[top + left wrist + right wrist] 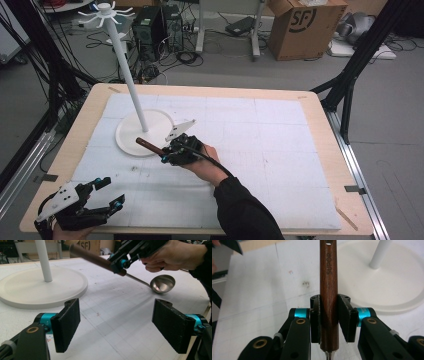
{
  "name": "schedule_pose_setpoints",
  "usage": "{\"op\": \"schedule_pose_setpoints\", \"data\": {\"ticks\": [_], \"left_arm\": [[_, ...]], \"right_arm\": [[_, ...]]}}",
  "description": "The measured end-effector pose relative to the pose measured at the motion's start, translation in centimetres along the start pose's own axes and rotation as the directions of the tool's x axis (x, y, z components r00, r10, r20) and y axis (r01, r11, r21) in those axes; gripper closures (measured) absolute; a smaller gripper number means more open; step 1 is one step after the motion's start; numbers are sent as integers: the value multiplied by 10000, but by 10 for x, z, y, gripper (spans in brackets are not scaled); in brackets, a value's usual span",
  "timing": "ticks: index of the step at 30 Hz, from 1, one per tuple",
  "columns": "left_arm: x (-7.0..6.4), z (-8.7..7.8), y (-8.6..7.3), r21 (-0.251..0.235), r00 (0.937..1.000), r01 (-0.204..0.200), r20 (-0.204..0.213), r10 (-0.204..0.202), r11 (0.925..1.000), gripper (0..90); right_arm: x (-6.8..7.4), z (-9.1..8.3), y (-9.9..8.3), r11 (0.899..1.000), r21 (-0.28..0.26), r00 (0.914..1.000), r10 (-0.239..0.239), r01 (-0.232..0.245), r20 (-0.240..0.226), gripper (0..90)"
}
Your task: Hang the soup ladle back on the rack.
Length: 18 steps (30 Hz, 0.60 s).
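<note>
Clamping the ladle's brown wooden handle (328, 290) between both jaws, right tool (176, 149) held above the white-covered surface (260, 150), just beside the round white base (160, 122) of the hook stand. Handle marked "SUPOR", running straight up between the jaw pads in the right gripper view, with the jaws pressed against its two sides and a bit of metal shank showing below. Pointing up and to the left in the high view, toward the stand's base, with the handle's free end over the base rim. Seen from the left gripper view: ladle (140, 280) tilted, handle high at the upper left, thin steel shank sloping down to the shiny bowl (162, 283), which hangs low near the surface; whether touching it or just above, cannot tell. Hand (175, 255) wrapped around the right tool, dark sleeve behind it.

Resting at the near left corner of the surface, left tool (102, 192), jaws spread wide apart with nothing between them, well apart from the ladle. Bare white foam visible between its two black pads (66, 323).

Rising from the base, a white pole (125, 70) leaning slightly, topped with a ring of hooks (105, 12). Beyond the surface, a cardboard box (305, 25) on the floor among cables.
</note>
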<state>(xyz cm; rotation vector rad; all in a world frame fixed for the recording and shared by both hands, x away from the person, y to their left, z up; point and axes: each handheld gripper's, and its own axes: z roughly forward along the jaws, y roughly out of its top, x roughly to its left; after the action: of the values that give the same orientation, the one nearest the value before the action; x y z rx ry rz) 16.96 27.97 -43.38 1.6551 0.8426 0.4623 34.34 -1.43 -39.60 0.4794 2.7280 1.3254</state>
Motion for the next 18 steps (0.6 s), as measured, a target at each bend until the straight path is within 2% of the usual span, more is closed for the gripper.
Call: {"op": "schedule_pose_setpoints", "data": {"ticks": [4, 7, 10, 14, 18], "left_arm": [[0, 0, 0, 11, 10000, 5, -6, -5, 10000, 234], [0, 0, -1, 28, 10000, 0, -12, 0, 10000, 234], [0, 1, 0, 24, 10000, 7, -9, -7, 10000, 235], [-1, 2, 0, 53, 10000, -23, -7, 23, 10000, 236], [-1, 2, -1, 70, 10000, -13, -9, 13, 10000, 237]], "right_arm": [[1, -13, -1, 9962, -870, 10000, -16, 20, 50, 735], [0, -25, -2, 9865, -1635, 10000, -10, 22, 74, 735], [0, -36, -2, 9767, -2143, 9995, -75, 139, 308, 735], [0, -44, -2, 9682, -2486, 9986, -161, 282, 504, 736], [-2, -50, -3, 9589, -2826, 9977, -45, 233, 671, 737]]}}
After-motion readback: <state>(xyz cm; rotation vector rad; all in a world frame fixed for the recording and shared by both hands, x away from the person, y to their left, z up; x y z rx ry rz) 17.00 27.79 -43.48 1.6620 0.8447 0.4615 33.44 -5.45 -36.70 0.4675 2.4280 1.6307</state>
